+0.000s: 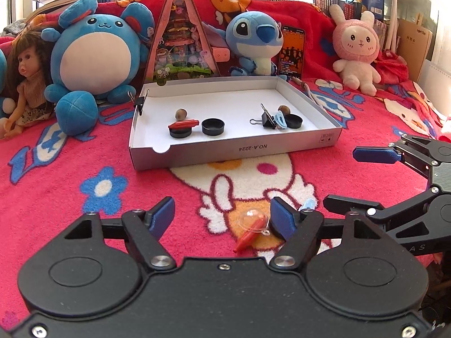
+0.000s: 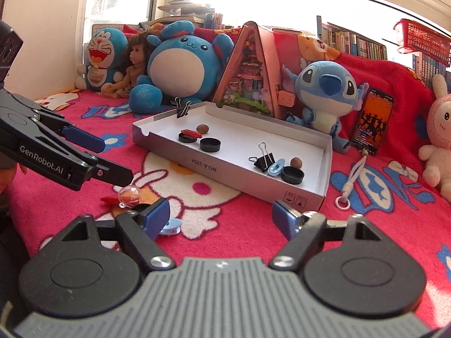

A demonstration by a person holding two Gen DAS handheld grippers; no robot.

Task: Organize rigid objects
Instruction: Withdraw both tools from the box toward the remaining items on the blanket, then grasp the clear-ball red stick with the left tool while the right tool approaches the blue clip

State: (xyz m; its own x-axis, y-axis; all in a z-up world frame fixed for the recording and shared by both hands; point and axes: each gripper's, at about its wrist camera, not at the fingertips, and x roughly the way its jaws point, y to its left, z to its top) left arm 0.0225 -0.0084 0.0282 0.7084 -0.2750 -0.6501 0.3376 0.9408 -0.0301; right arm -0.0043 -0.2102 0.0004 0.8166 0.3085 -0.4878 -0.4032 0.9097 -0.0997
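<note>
Right gripper [image 2: 221, 215] wide open over the blanket [image 2: 253, 225]. Blue clip [image 2: 170, 226] just beside its left finger. Left gripper [image 2: 112, 157] open above a clear ball [image 2: 128, 195]. Box [image 2: 324, 186] beyond.

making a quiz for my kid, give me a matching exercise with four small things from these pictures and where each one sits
Things:
1. binder clip with silver handles
2. red clip
3. clear dome
4. second binder clip

Places:
a. resting on top of a black cap in the box
b. clipped upright on the wall of the white box
c. on the red blanket, outside the box
d. lying on the box floor beside a light blue clip

Pairs: 1-d, 2-a, 3-c, 4-b
</note>
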